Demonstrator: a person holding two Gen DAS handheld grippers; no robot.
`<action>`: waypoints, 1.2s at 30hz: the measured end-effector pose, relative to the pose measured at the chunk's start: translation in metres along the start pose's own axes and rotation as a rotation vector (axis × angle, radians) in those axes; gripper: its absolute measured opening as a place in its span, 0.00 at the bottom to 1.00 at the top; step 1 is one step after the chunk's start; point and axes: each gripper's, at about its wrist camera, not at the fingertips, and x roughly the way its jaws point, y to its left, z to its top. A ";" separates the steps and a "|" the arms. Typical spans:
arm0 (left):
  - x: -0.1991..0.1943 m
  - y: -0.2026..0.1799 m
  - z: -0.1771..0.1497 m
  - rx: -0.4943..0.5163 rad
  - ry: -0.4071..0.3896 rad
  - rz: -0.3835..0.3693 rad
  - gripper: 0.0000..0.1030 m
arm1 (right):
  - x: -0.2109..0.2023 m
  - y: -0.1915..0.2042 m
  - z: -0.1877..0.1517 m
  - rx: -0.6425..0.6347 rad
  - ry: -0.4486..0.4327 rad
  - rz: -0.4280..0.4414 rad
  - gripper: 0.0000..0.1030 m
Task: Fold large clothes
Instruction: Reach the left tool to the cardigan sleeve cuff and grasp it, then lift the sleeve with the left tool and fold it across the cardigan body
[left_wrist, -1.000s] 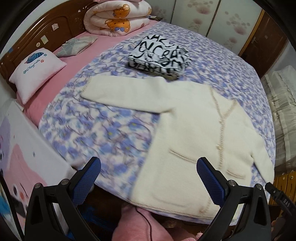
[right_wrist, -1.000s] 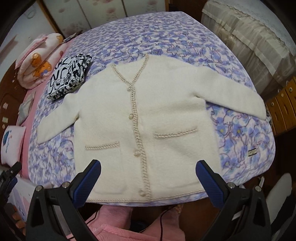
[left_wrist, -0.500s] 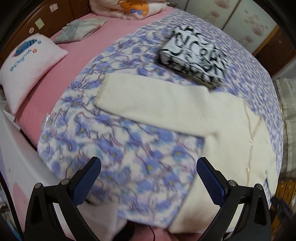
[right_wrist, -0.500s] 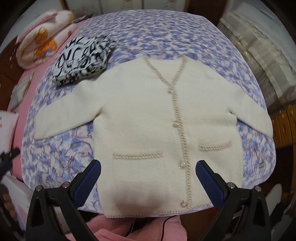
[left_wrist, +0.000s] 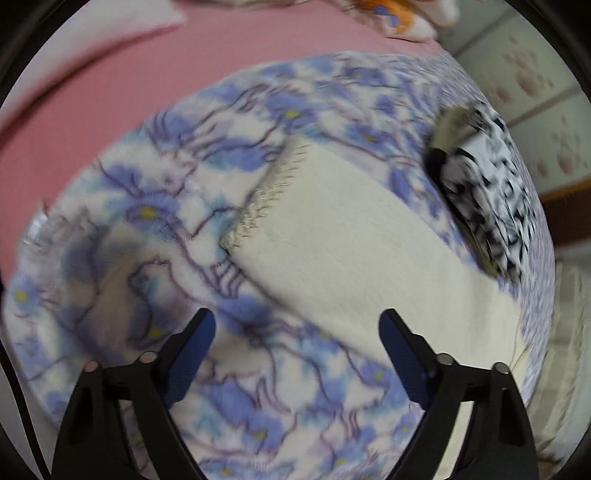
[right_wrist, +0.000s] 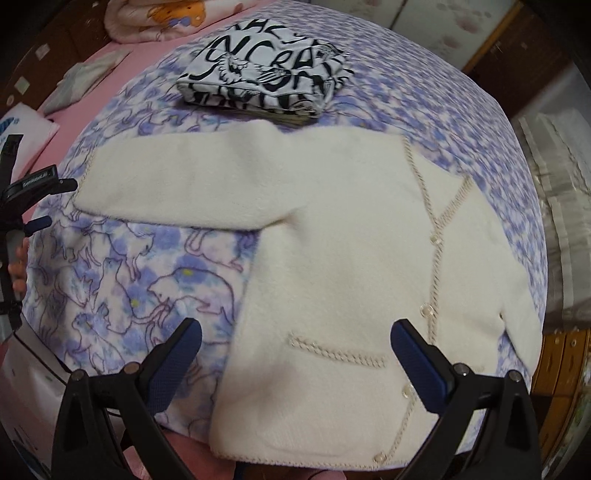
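While the cream cardigan (right_wrist: 332, 236) lies flat and buttoned on the blue floral blanket (right_wrist: 155, 280) covering the bed, the left hand-held gripper (left_wrist: 297, 332) hangs over the blanket just short of the cuff (left_wrist: 258, 206) of the outstretched sleeve (left_wrist: 343, 236); its jaws are closing, with only blanket and a corner of sleeve beneath them and nothing pinched. The pink sheet (left_wrist: 110, 85) shows beyond the blanket's edge. Further right, a folded black-and-white printed garment (right_wrist: 266, 74) sits on the blanket, touching the top edge of the sleeve near the shoulder. The right hand-held gripper (right_wrist: 295, 343) is spread wide over the cardigan's lower left front, above the braided pocket trim (right_wrist: 336, 350), gripping nothing. The button placket (right_wrist: 432, 280) runs down to the right of it
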 end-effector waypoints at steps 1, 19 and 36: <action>0.012 0.007 0.005 -0.032 0.012 -0.008 0.76 | 0.005 0.004 0.004 -0.002 0.008 0.001 0.99; 0.063 0.037 0.023 -0.260 -0.139 -0.036 0.13 | 0.047 0.015 0.013 0.035 0.074 0.044 0.99; -0.068 -0.097 -0.041 0.050 -0.471 -0.176 0.10 | 0.060 -0.063 -0.019 0.175 -0.043 0.121 0.99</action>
